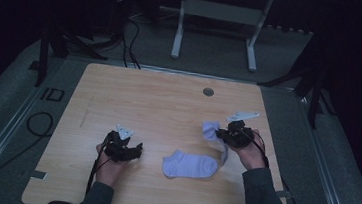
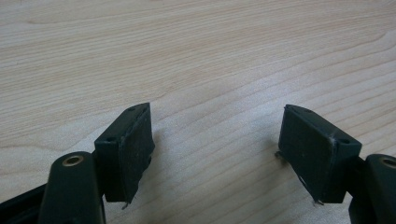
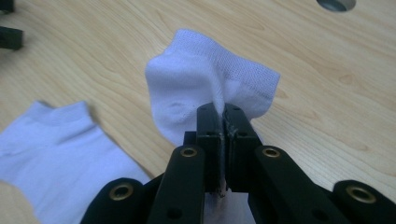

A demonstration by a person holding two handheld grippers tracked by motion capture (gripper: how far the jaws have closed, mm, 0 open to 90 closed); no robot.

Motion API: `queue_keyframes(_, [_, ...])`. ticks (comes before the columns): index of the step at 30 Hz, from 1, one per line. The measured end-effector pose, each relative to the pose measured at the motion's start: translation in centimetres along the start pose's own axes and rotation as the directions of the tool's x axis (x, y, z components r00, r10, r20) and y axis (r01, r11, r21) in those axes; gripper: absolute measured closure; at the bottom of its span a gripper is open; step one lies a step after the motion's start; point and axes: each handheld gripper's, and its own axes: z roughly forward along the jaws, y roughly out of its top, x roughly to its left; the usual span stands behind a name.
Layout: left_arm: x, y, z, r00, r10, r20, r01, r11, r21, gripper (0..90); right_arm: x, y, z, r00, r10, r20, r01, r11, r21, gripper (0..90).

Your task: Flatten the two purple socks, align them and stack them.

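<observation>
Jaws of the right gripper (image 3: 223,116) pinch one of two white socks (image 3: 205,88); left gripper (image 2: 217,140) gapes empty.

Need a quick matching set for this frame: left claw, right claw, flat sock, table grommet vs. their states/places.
Column 1:
1. left claw
2. right claw
3. flat sock
4. grommet hole

Column 2:
A. far edge of the table
B. open over bare wood
C. lying between the two hands
D. shut on a lifted white sock

Pairs: 1-B, 2-D, 3-C, 4-A
</observation>
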Motion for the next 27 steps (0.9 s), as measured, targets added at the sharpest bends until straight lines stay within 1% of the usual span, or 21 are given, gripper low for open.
queue_keyframes(1, [0.0, 0.0, 0.0, 1.0000, 0.001, 0.000, -0.001, 1.0000, 0.000, 26.5, 0.0, 0.0, 0.0, 1.0000, 0.000, 0.000, 0.000, 1.000, 0.000, 86.3])
queue_keyframes(6, [0.0, 0.0, 0.0, 1.0000, 0.003, 0.000, -0.003, 1.0000, 0.001, 26.5, 0.7, -0.1, -0.9, 0.9995, -0.032, -0.007, 0.032, 0.999, -0.034, 86.3])
queue_keyframes(8, [0.0, 0.0, 0.0, 1.0000, -0.002, 0.000, 0.002, 1.0000, -0.002, 26.5, 1.1, -0.1, -1.2, 0.9990, -0.044, -0.011, 0.044, 0.998, -0.044, 86.3])
queue_keyframes(12, [0.0, 0.0, 0.0, 1.0000, -0.003, 0.000, 0.003, 1.0000, -0.002, 26.5, 2.1, -0.2, -2.0, 0.9969, -0.072, -0.032, 0.069, 0.995, -0.074, 86.3])
queue_keyframes(16, [0.0, 0.0, 0.0, 1.0000, -0.001, 0.001, 0.001, 1.0000, -0.001, 26.5, 3.1, -0.2, -2.6, 0.9925, -0.115, -0.041, 0.111, 0.989, -0.094, 86.3])
queue_keyframes(17, [0.0, 0.0, 0.0, 1.0000, -0.001, 0.001, 0.001, 1.0000, -0.001, 26.5, 3.4, -0.1, -2.8, 0.9916, -0.121, -0.044, 0.117, 0.988, -0.100, 86.3])
queue_keyframes(18, [0.0, 0.0, 0.0, 1.0000, 0.001, 0.001, -0.001, 1.0000, 0.000, 26.5, 3.4, -0.1, -2.8, 0.9916, -0.121, -0.044, 0.117, 0.988, -0.100, 86.3])
queue_keyframes(20, [0.0, 0.0, 0.0, 1.0000, 0.000, 0.001, 0.000, 1.0000, 0.000, 26.5, 4.1, 0.0, -2.9, 0.9884, -0.139, -0.062, 0.131, 0.985, -0.113, 86.2])
queue_keyframes(22, [0.0, 0.0, 0.0, 1.0000, -0.001, 0.001, 0.001, 1.0000, 0.001, 26.5, 4.5, 0.1, -2.9, 0.9855, -0.154, -0.071, 0.145, 0.983, -0.116, 86.2])
queue_keyframes(23, [0.0, 0.0, 0.0, 1.0000, -0.001, 0.001, 0.001, 1.0000, 0.001, 26.5, 4.5, 0.1, -2.9, 0.9855, -0.154, -0.071, 0.145, 0.983, -0.116, 86.2])
queue_keyframes(24, [0.0, 0.0, 0.0, 1.0000, -0.001, 0.001, 0.001, 1.0000, 0.000, 26.5, 5.0, 0.1, -2.7, 0.9826, -0.167, -0.080, 0.157, 0.980, -0.118, 86.2])
queue_keyframes(25, [0.0, 0.0, 0.0, 1.0000, -0.001, 0.001, 0.001, 1.0000, 0.000, 26.5, 5.0, 0.1, -2.7, 0.9826, -0.167, -0.080, 0.157, 0.980, -0.118, 86.2])
queue_keyframes(26, [0.0, 0.0, 0.0, 1.0000, 0.000, 0.001, 0.000, 1.0000, 0.001, 26.5, 5.3, 0.1, -2.4, 0.9790, -0.183, -0.089, 0.172, 0.978, -0.120, 86.2])
queue_keyframes(27, [0.0, 0.0, 0.0, 1.0000, 0.000, 0.001, 0.000, 1.0000, 0.001, 26.5, 5.3, 0.1, -2.4, 0.9790, -0.183, -0.089, 0.172, 0.978, -0.120, 86.2])
